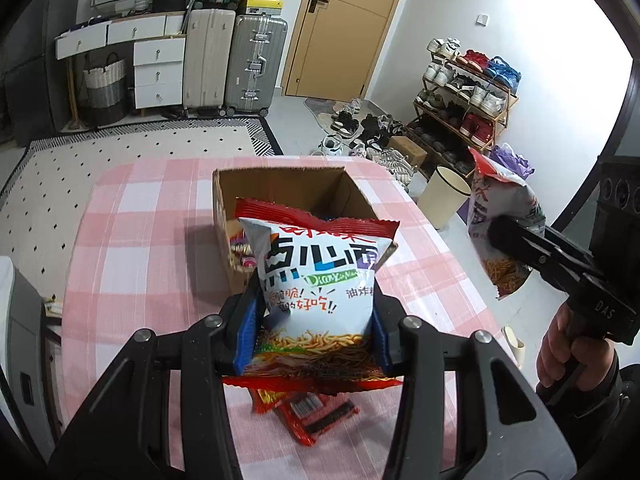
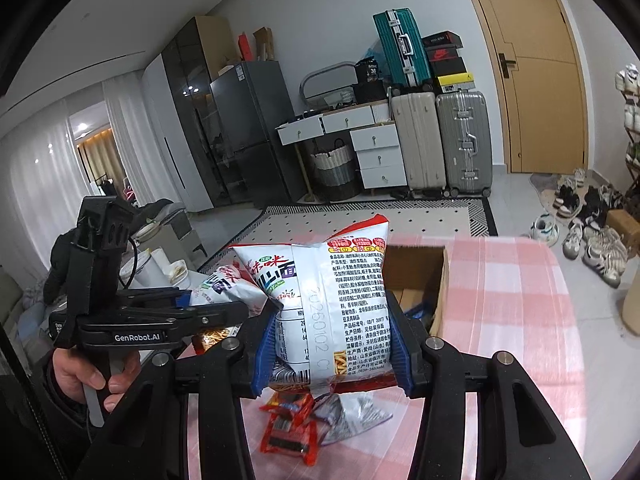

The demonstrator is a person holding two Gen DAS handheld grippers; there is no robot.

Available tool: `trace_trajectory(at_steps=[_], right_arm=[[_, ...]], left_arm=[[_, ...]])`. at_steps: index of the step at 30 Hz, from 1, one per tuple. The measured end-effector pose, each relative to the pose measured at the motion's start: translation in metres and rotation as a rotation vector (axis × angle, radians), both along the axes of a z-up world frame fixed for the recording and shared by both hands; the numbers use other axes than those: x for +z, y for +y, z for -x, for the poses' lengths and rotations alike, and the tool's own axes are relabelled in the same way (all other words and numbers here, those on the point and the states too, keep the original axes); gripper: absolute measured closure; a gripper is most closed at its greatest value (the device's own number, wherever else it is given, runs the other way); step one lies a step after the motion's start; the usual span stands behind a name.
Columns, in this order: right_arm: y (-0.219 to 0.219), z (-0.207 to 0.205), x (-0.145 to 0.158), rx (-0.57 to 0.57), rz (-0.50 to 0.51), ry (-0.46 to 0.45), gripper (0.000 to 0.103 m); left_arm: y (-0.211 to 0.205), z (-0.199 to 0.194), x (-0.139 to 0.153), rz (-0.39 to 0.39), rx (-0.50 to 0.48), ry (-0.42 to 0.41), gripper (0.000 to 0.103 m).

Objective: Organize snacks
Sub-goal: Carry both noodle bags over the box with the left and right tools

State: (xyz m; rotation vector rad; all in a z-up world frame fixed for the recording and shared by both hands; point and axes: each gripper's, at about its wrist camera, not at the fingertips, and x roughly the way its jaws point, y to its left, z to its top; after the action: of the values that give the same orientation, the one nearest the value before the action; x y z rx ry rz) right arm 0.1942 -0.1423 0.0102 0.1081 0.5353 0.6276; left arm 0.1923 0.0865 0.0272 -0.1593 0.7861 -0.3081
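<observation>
Here the left gripper [image 1: 316, 320] is clamped on a noodle snack bag [image 1: 320, 280] above the checked table [image 1: 140, 220], near the cardboard box [image 1: 280, 184]. The right gripper [image 2: 334, 344] pinches a second bag [image 2: 332, 292] likewise.

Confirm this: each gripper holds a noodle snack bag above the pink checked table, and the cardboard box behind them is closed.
Wrong on the box. The left wrist view shows the cardboard box open at the top, with packets inside. The rest stands: the left gripper and right gripper each hold a noodle snack bag.
</observation>
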Motion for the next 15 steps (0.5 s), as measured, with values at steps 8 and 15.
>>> trace_trajectory(at_steps=[8, 15], right_arm=[[0.007, -0.036, 0.021, 0.008, 0.036, -0.029, 0.055], [0.008, -0.069, 0.019, -0.011, 0.013, -0.018, 0.055]], left_arm=[[0.002, -0.039, 0.017, -0.001, 0.023, -0.004, 0.06], [0.0, -0.097, 0.021, 0.006, 0.057, 0.007, 0.06]])
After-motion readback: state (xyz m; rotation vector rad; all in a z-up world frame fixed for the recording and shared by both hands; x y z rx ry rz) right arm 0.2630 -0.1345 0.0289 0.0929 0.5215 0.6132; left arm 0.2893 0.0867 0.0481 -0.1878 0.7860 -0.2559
